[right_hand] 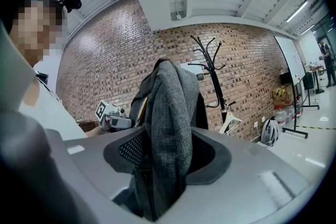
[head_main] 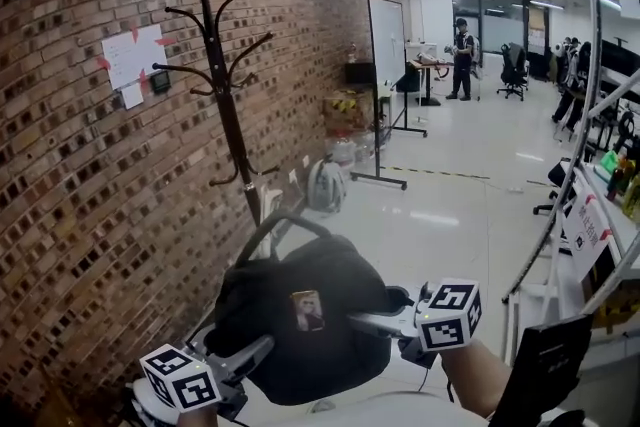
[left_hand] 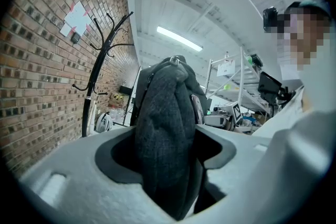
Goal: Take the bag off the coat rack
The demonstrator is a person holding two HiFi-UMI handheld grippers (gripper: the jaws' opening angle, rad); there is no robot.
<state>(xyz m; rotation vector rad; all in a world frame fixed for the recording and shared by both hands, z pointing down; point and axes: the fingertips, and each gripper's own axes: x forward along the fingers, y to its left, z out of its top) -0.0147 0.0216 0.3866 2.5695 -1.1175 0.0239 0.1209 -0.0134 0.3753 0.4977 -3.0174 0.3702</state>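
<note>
Both sides of the dark bag (head_main: 285, 335) are being pinched by the left tongs (head_main: 255, 353) and the right tongs (head_main: 378, 321), well away from the bare coat rack (head_main: 228, 115), so little is being left to do.

surface: floor (head_main: 470, 215) | on it: coat rack (head_main: 228, 115); whiteboard (head_main: 387, 30); perhaps a helmet (head_main: 325, 186)
</note>
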